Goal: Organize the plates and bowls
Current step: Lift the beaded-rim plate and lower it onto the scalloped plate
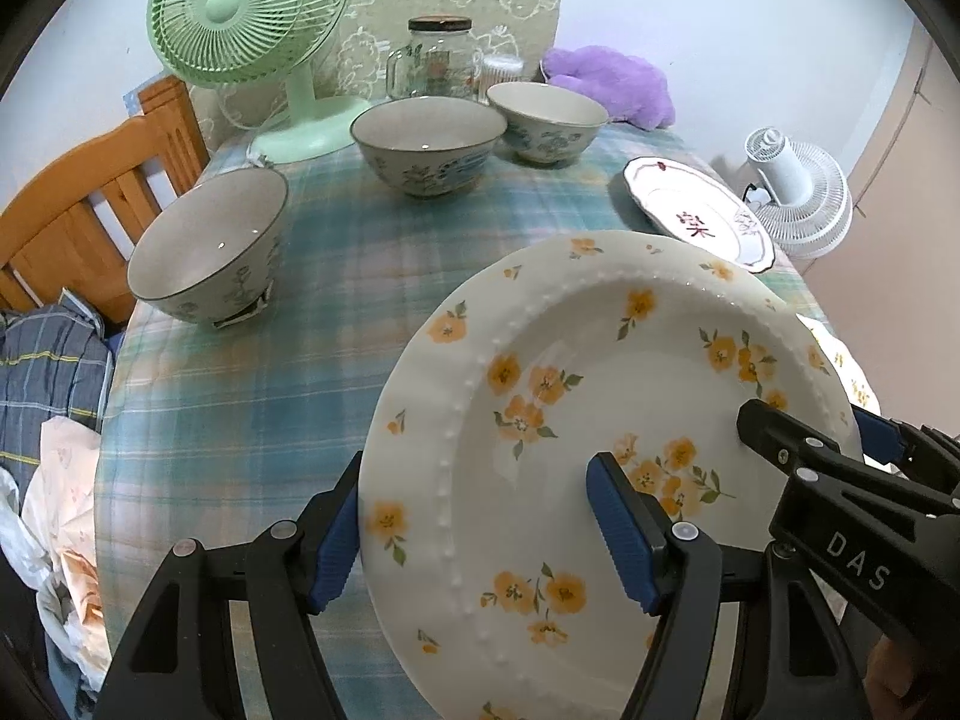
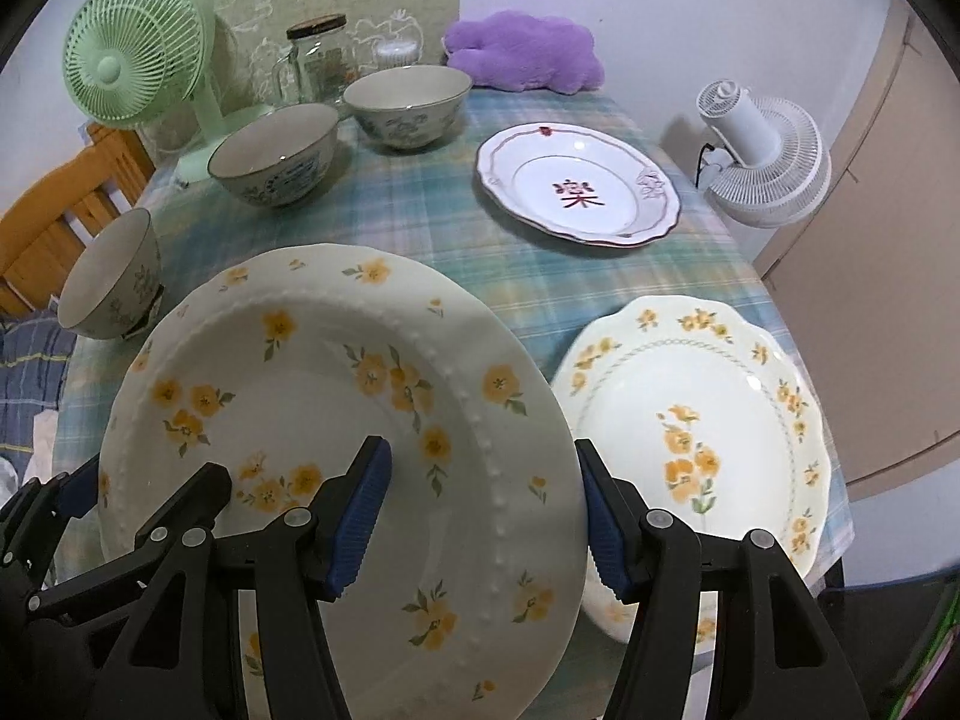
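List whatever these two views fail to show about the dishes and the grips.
- Beaded floral plate: near rim cut off by both views' bottom edge.
- Table under it: hidden by the plate.
- Scalloped floral plate: left wrist view shows only a sliver; right view's near edge hidden behind the right hand-held gripper.
- Left hand-held gripper: outer pad's contact hidden behind the rim.

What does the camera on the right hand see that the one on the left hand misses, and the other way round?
Only the right wrist view shows the whole scalloped yellow-flower plate lying flat on the table; the left view catches just a sliver of it.

Only the left wrist view shows the crumpled bedding beside the table so fully.

Both show the beaded yellow-flower plate held tilted between the left tool and right tool, three bowls, the red-character plate, the green fan and the white fan.
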`<state>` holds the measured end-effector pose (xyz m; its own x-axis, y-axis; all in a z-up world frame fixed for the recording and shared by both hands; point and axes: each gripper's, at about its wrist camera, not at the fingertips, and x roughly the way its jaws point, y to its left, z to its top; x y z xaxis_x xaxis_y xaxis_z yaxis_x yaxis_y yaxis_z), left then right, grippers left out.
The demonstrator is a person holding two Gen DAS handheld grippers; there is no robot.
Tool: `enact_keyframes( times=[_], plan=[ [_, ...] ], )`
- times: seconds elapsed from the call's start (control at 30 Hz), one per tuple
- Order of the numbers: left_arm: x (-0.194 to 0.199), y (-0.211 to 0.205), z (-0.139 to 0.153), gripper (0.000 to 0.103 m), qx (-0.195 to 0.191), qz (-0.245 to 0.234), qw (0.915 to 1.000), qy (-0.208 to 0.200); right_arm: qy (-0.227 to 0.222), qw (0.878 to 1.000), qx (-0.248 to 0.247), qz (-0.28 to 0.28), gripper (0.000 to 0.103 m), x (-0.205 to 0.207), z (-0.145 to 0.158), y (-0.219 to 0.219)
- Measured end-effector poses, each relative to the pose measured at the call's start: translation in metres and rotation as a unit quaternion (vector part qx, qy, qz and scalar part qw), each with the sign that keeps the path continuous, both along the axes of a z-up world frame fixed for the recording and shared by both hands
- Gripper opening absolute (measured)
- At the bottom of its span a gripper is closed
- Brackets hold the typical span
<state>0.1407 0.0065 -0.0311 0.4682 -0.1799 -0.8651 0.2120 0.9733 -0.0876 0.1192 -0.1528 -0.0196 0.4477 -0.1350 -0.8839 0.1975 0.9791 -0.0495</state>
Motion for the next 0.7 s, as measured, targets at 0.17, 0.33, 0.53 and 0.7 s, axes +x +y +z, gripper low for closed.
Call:
enact_keyframes(
  times=[0.17, 0.33, 0.53, 0.7],
  plan=[
    [-0.003, -0.026, 0.006, 0.071, 0.001, 0.011, 0.9999, -0.003, -0.002, 1.000, -0.002, 0.012, 0.064, -0.003, 0.005, -0.022],
    [-0.004, -0.053, 0.009, 0.071, 0.001, 0.016, 0.9999, -0.003, -0.001, 1.000, -0.001, 0.017, 0.064, -0.004, 0.009, -0.051],
    [-0.002, -0.086, 0.008, 0.071, -0.003, 0.014, 0.9999, 0.001, 0.000, 1.000, 0.000, 0.016, 0.064, -0.006, 0.012, -0.087],
    [0.002, -0.112, 0.002, 0.071, -0.015, 0.011, 0.9997, 0.015, 0.001, 1.000, -0.001, 0.010, 0.064, -0.006, 0.012, -0.114]
  ],
)
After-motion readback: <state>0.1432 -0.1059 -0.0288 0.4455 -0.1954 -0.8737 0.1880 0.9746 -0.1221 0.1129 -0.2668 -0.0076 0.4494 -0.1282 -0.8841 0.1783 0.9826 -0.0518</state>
